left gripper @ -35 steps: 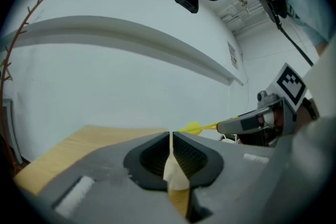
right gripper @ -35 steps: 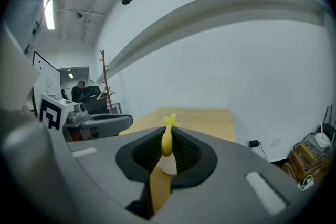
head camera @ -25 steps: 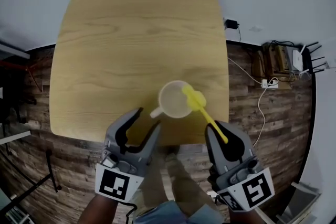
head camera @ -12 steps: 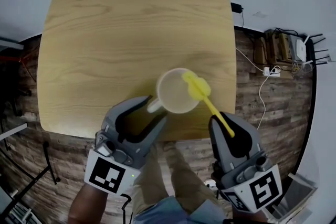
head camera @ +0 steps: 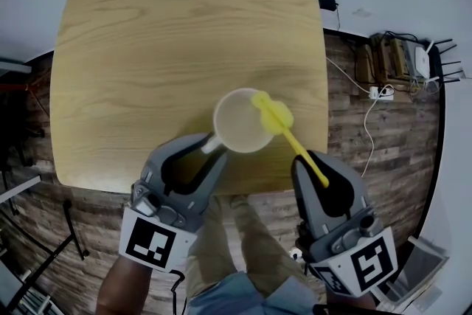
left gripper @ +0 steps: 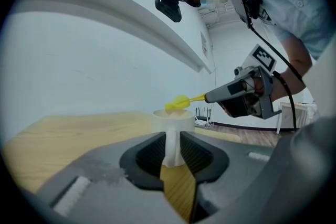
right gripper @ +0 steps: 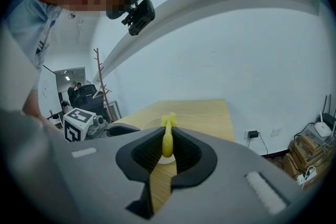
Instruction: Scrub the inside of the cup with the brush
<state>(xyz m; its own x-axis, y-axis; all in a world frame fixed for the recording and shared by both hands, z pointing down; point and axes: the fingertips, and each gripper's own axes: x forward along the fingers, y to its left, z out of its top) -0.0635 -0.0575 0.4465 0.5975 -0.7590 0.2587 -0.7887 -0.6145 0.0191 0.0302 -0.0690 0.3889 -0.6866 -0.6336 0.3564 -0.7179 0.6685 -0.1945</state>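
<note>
Grip comes first here: your left gripper (head camera: 211,150) has just been closing, and its pads now bear on both sides of the handle (left gripper: 171,145) of the cup (head camera: 240,122). The cup stands upright on the table (head camera: 147,48) near its front edge, mouth open to you. Make that clamp firm before anything else, because the handle looks thin and smooth, and I judge the cup will want to swing about it once the bristles drag on the wall. Your right gripper (head camera: 316,164) is clamped on the tail of the yellow brush (head camera: 289,138), whose head (head camera: 270,113) hovers just above the rim on the right side, not yet down inside. Since you hold the brush far from its head, it will probably flex and lever easily. Bring it over the middle of the mouth, tip it steeper, and lower it until the bristles meet the bottom. Then work round the wall in small circles with light pressure, pushing toward the handle side rather than away from it, so the left gripper takes the load and the cup neither tips nor slides off the near edge.
</note>
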